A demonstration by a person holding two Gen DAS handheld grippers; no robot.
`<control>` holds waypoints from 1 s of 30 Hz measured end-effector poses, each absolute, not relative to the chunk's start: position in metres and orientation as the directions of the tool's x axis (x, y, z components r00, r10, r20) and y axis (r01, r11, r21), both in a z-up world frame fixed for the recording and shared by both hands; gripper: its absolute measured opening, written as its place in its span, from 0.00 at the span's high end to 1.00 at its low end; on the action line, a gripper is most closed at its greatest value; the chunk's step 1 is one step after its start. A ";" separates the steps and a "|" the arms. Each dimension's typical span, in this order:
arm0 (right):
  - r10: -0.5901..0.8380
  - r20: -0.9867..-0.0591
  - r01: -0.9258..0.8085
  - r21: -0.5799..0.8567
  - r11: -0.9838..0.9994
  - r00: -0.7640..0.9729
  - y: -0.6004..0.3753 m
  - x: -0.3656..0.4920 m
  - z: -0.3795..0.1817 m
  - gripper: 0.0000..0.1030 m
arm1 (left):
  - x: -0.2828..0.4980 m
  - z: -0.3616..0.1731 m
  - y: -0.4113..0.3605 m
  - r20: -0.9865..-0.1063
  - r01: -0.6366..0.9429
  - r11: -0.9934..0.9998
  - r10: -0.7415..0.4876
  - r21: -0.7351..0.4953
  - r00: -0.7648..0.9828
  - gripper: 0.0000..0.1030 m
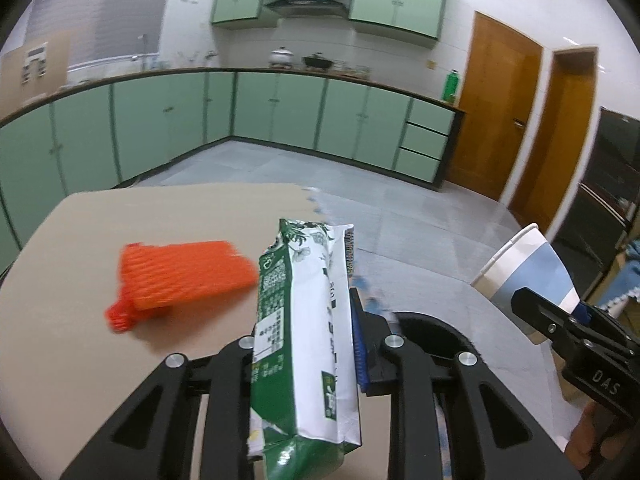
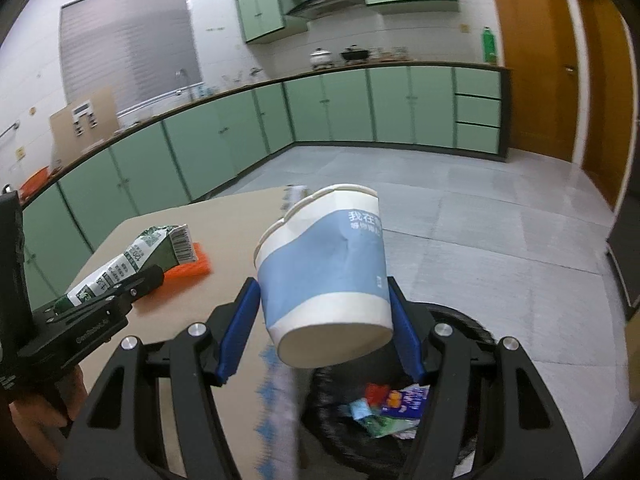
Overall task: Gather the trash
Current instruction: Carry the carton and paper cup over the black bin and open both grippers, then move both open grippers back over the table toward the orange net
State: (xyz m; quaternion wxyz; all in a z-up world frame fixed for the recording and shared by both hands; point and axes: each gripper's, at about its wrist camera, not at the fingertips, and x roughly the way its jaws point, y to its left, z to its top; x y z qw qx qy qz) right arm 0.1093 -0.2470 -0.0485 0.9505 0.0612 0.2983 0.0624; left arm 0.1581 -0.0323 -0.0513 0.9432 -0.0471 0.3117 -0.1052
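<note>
In our left gripper (image 1: 306, 354) we hold a green-and-white carton (image 1: 306, 332), a flattened drink pack printed with leaf artwork, small text and a barcode strip along one edge. The fingers (image 1: 360, 360) pinch it by its sides near the lower half, so it stands roughly upright with its crumpled green bottom nearest the camera. It is lifted above the tan bench (image 1: 80, 264).

In our right gripper (image 2: 325, 328) we hold a paper cup (image 2: 324, 268), white with a broad pale-blue band and a few white characters printed near the rim. The blue-padded fingers (image 2: 240, 320) press on its two sides, and the wall shows a dent on the right. The cup is tilted, base toward the camera and mouth pointing away, and it hangs over the edge of the bench, above a black-lined trash bin (image 2: 472, 328). Inside the bin we see colourful wrappers (image 2: 384, 408) in red, blue and green.

On the bench, just left of the carton in the left wrist view, lies an orange foam net sleeve (image 1: 180, 276), flat and ribbed, with a bunched end. It touches neither gripper. A strip of blue-and-white paper (image 2: 280, 400) hangs at the bench edge beside the bin.
</note>
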 end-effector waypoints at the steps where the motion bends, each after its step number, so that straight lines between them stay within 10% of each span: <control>1: 0.143 -0.562 -0.065 0.156 0.986 0.815 -0.256 0.108 -0.050 0.41 | 0.160 -0.052 -0.040 -0.578 0.184 0.970 -0.242 -0.157 0.780 0.75; 20: -0.001 -0.632 0.094 0.113 0.989 0.775 -0.344 0.108 -0.100 0.38 | 0.191 -0.074 -0.160 -0.620 0.370 0.909 -0.404 -0.192 0.673 0.75; 30: -0.023 -0.662 0.130 0.113 0.985 0.749 -0.355 0.119 -0.121 0.33 | 0.200 -0.077 -0.175 -0.629 0.395 0.899 -0.419 -0.188 0.655 0.53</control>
